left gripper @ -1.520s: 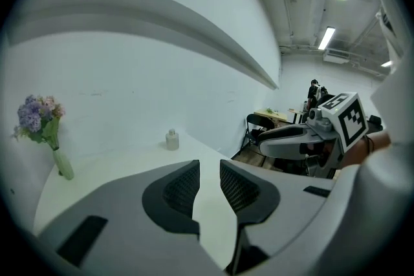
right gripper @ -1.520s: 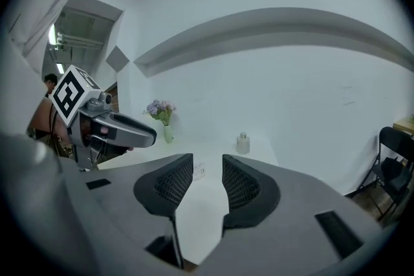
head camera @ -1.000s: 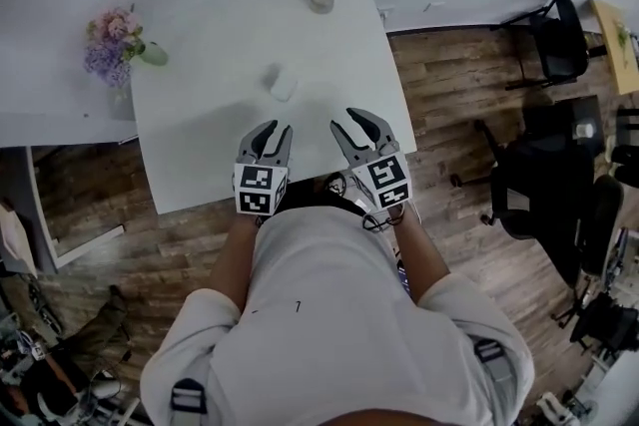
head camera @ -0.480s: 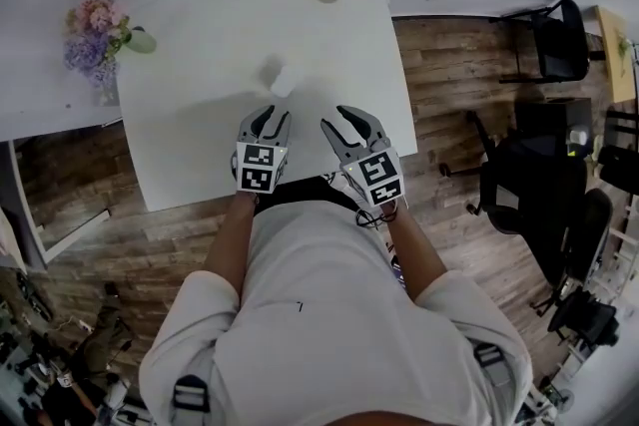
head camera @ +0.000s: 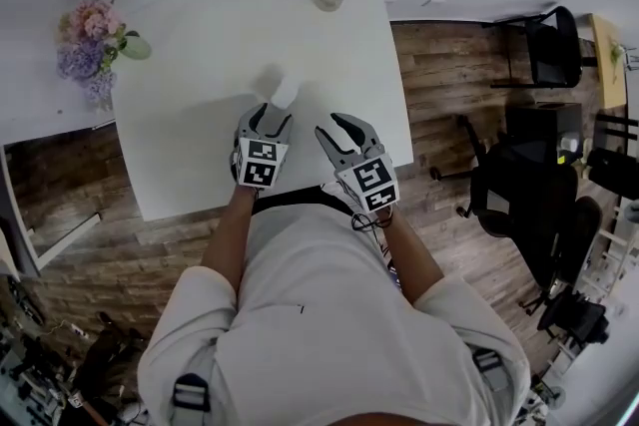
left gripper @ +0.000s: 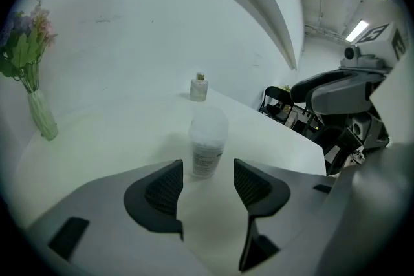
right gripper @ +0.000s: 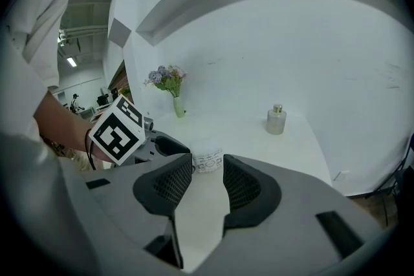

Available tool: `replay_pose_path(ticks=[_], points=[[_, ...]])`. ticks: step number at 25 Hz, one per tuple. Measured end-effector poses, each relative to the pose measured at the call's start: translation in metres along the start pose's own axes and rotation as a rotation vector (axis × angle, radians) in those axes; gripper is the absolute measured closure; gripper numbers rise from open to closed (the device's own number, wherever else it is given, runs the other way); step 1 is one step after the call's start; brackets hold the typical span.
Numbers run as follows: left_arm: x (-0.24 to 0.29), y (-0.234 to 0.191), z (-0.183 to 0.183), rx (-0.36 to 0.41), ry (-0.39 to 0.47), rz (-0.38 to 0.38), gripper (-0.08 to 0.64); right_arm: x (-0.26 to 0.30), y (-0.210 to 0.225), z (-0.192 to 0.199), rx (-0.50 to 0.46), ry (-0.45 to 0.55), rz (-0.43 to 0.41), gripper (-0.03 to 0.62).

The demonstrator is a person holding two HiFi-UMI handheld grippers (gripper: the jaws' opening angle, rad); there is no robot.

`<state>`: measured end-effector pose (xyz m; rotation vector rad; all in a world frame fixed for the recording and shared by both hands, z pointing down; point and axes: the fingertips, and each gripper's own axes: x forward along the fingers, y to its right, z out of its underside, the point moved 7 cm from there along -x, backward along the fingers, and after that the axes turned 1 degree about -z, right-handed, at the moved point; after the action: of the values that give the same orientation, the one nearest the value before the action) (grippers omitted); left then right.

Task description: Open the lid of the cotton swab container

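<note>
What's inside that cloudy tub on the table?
Through the cloudy cotton swab container, white stuff shows faintly above the label. The label hides the lower part and the lid is on, so no single swabs show.

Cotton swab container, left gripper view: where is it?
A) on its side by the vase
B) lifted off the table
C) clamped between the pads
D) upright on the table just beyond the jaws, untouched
D: the cotton swab container stands upright on the white table, just ahead of the left gripper. Its jaws have just been opening, and no pad touches the container.
</note>
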<state>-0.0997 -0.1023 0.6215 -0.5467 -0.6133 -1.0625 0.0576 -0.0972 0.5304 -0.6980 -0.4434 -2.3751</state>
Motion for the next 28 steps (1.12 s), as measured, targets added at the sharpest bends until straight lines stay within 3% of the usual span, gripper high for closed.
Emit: replay_pose_path(ticks=[21,28], points=[[0.048,-0.003,-0.010,0.071,0.029,-0.045,0.318,-0.025,0.023,0.014,0.051,-0.025,0.082,0.442],[0.046,-0.004,-0.011,0.125,0.019,0.024,0.341,-0.021,0.022,0.010,0.063,-0.014,0.063,0.442]])
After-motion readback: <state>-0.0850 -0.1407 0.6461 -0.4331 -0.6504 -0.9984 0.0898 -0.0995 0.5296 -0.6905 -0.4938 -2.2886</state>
